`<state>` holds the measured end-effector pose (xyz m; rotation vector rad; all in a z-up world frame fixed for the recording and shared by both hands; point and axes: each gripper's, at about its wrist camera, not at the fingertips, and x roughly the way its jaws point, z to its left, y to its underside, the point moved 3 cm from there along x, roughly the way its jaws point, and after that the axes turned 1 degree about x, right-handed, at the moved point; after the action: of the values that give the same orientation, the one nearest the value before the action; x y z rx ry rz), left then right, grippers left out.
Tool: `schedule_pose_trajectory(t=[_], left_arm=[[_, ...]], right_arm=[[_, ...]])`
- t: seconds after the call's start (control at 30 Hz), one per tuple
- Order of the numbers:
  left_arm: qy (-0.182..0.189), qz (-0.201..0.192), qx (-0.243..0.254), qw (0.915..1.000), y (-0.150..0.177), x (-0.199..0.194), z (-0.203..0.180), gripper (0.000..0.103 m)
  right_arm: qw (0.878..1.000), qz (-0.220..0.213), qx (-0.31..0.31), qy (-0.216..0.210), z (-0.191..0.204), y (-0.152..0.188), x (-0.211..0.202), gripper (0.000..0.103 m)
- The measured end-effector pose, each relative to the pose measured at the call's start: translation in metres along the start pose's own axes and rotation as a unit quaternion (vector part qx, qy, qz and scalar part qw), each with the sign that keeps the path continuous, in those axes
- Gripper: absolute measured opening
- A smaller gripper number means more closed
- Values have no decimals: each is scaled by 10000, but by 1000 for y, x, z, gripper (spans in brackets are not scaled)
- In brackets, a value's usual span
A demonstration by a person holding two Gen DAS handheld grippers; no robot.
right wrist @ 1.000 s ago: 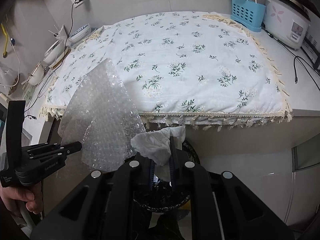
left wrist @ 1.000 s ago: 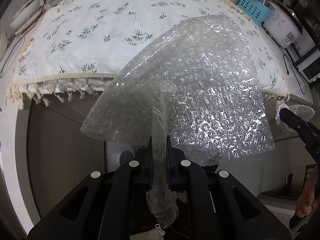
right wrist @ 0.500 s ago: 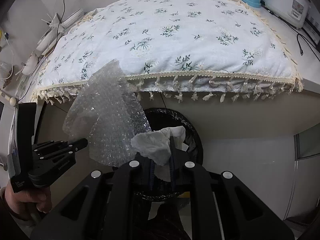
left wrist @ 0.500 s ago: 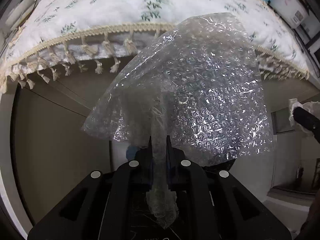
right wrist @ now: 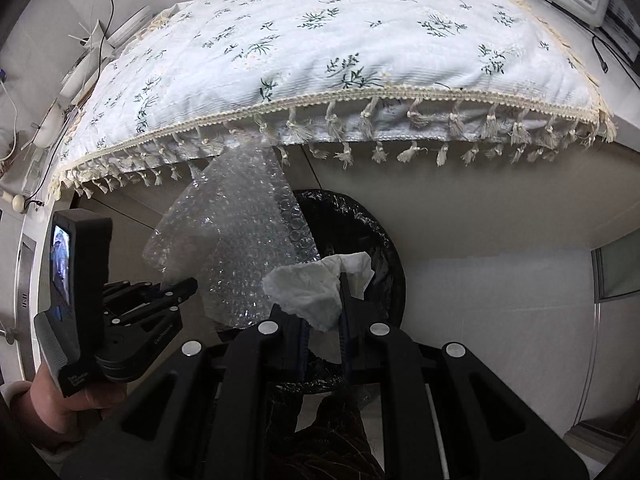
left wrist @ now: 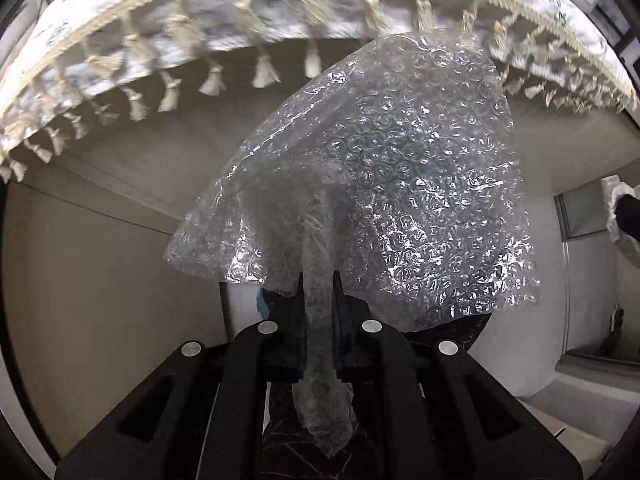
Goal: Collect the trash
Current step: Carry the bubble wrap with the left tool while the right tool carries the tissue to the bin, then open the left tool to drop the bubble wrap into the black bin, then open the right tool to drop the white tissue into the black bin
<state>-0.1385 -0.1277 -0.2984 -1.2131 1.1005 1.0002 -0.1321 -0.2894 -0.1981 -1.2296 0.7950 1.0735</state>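
So both grippers have dropped below the tabletop (right wrist: 624, 124) edge now: left gripper (left wrist: 320, 300) jaws clamp the bubble wrap (left wrist: 400, 184), right gripper (right wrist: 324, 300) jaws pinch the crumpled tissue (right wrist: 308, 288), hovering right over the black-lined trash bin (right wrist: 380, 240). Release looks next.

both hand-held grippers lowered below tablecloth fringe (right wrist: 344, 152), black bin (right wrist: 360, 240) now revealed
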Motion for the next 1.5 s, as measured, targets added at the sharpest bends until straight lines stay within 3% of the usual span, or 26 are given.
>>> schedule_pose_trajectory(t=[0.23,0.37,0.43,0.5,0.53,0.77,0.93,1.07,1.33,1.5], left_arm=[[-117,191,396,9990,-15,19,-14,9],[-136,142,526,9984,-25,21,-19,15],[-96,99,463,9988,-26,19,-17,24],[-69,-2,398,9992,-30,16,-15,43],[-50,-84,343,9994,-32,13,-13,49],[125,-389,-73,9991,-40,-16,10,74],[193,-630,-325,9973,-25,-37,20,91],[199,-731,-479,9960,-21,-56,31,97],[192,-785,-575,9951,-13,-79,49,97],[149,-731,-646,9951,-12,-76,56,97]], right_arm=[[9999,112,77,85,-8,5,4,11],[9997,164,116,106,-11,8,8,11],[9997,188,126,108,-11,8,10,11],[9997,210,114,100,-10,8,12,11],[9997,221,103,100,-10,9,13,11],[9995,314,-22,22,4,9,27,12],[9992,374,-128,-61,18,7,40,12],[9988,419,-239,-126,28,5,49,12],[9975,475,-468,-245,50,0,66,16],[9979,425,-459,-167,54,-4,67,41]])
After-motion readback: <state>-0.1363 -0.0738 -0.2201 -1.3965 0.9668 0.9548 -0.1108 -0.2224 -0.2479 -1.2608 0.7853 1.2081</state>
